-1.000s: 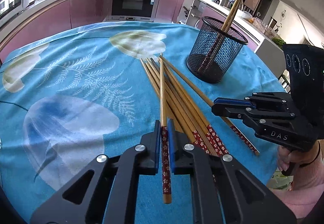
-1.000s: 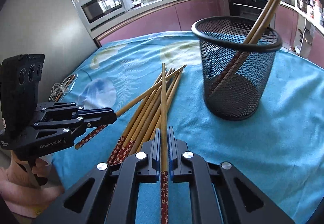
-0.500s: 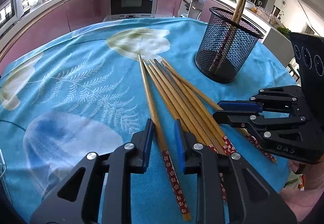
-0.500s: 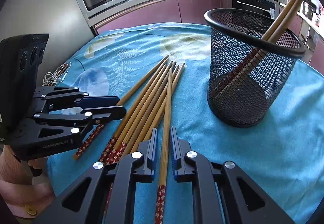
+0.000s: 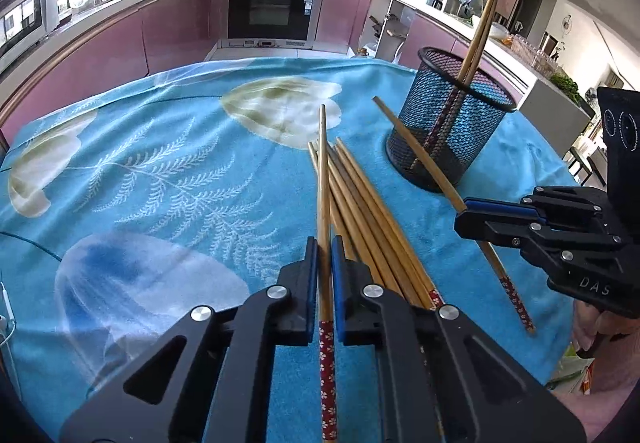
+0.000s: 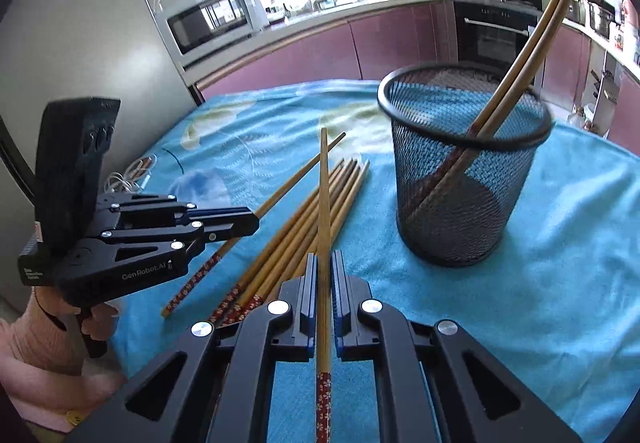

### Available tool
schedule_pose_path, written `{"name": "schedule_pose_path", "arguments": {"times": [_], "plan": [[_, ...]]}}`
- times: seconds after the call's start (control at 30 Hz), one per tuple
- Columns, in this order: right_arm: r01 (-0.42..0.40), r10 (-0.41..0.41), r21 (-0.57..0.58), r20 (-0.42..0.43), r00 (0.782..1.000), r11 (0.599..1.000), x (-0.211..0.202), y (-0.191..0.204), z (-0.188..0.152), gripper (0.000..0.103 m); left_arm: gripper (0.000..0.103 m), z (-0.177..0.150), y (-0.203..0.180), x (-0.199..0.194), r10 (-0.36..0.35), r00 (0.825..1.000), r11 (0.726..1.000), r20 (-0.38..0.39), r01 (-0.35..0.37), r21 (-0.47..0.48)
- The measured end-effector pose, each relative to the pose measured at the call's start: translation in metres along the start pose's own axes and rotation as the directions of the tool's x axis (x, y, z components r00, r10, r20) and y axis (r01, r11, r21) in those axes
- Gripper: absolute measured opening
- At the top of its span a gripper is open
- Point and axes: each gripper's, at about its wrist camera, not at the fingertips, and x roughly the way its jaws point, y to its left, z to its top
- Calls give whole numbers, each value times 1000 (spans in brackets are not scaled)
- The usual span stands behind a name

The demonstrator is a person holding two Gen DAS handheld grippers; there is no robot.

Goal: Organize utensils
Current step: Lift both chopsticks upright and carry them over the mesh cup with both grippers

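A kitchen with mauve cabinets surrounds a table under a blue leaf-print cloth [image 5: 160, 179]. Each gripper pinches one slim bamboo chopstick near its red floral end, probably so the tapered tip leads: the left gripper [image 5: 325, 255] holds its chopstick [image 5: 322, 171], the right gripper [image 6: 325, 271] holds another chopstick [image 6: 323, 187]. The loose chopsticks [image 5: 372, 211] lie bundled beside the black wire-mesh cup [image 5: 452, 131], which already holds two.
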Motion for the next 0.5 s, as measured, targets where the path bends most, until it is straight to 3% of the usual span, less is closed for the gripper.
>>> {"name": "schedule_pose_path", "arguments": {"times": [0.23, 0.5], "plan": [[-16, 15, 7, 100, 995, 1000, -36, -3, 8, 6, 8, 8, -8, -36, -124, 990, 992, 71, 125, -4], [-7, 5, 9, 207, 978, 1000, -74, -9, 18, 6, 7, 21, -21, -69, -224, 964, 974, 140, 225, 14]]}}
